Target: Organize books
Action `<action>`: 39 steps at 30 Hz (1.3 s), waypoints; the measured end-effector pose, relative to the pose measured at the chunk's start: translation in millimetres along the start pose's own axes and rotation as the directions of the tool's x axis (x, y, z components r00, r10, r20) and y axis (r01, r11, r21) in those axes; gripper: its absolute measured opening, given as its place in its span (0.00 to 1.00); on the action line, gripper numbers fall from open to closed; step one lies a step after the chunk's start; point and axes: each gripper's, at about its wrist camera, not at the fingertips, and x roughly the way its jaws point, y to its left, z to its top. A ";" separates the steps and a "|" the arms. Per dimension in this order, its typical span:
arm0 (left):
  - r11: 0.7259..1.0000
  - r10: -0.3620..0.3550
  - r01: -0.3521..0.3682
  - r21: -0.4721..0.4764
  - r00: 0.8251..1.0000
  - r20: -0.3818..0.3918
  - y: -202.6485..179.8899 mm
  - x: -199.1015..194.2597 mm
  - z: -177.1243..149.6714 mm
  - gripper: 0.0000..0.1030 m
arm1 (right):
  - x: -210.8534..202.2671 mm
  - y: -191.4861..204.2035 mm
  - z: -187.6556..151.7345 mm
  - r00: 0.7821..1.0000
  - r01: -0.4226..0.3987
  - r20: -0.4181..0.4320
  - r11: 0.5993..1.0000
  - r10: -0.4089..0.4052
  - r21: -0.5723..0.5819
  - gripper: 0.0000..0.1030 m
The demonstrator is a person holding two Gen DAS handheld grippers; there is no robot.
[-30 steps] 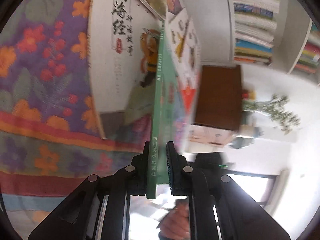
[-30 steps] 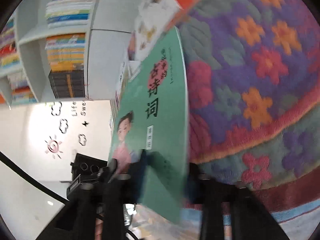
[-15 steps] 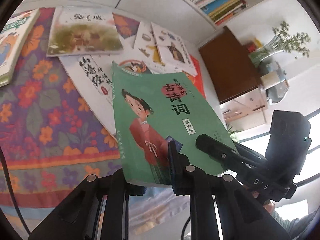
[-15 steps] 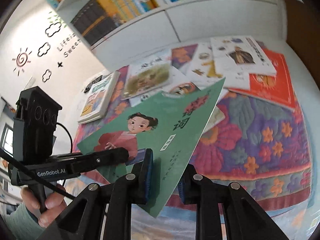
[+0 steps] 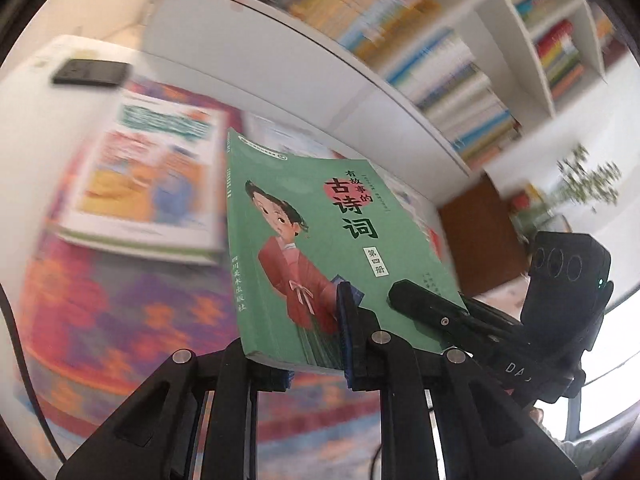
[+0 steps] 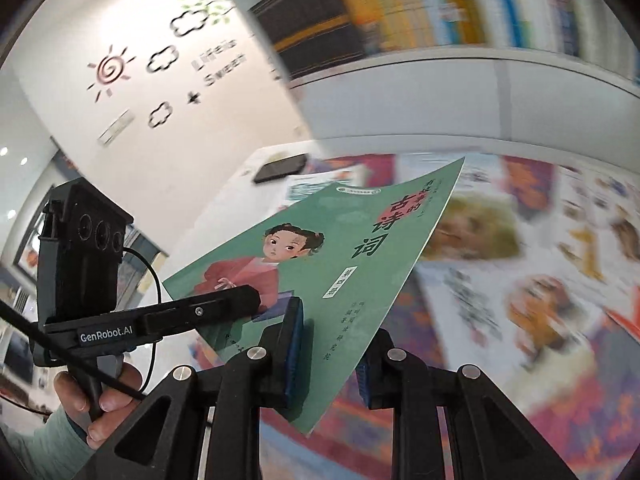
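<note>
A green paperback (image 5: 320,240) with a girl in a red robe on its cover hangs in the air above the table, cover up and tilted. My left gripper (image 5: 312,354) is shut on its near edge by the spine, one pad on the cover, the other beneath. In the right wrist view the same green paperback (image 6: 352,256) sits between the pads of my right gripper (image 6: 330,356), shut on its lower corner. Each view shows the other gripper's finger (image 5: 424,310) (image 6: 208,310) lying across the cover. A hand (image 6: 100,396) holds the left gripper's handle.
A floral quilted cloth (image 5: 120,312) covers the table, with several picture books (image 5: 152,184) (image 6: 520,280) lying flat. A black device (image 5: 90,74) lies on the far white edge. A white bookshelf (image 5: 460,80) full of books runs behind. A brown box (image 5: 480,240) and a plant (image 5: 584,184) stand right.
The green book has turned from edge-on to cover up and risen off the table. Both grippers moved up with it, and both views have swung toward the shelf.
</note>
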 end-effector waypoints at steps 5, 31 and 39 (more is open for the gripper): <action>0.996 0.043 -0.041 -0.078 0.999 0.022 67.9 -0.6 31.6 0.15 | 82.6 18.1 35.9 0.996 -0.065 -0.063 0.998 0.065 0.000 0.22; 0.968 0.187 -0.196 -0.157 0.980 -0.072 142.9 -13.9 -30.3 0.26 | 202.7 -14.0 60.3 0.977 0.012 -0.214 0.990 0.019 0.142 0.26; 0.967 0.190 -0.209 -0.146 0.972 -0.138 126.6 -10.3 -69.4 0.26 | 196.0 -20.3 57.1 0.974 0.041 -0.229 0.984 0.000 0.176 0.33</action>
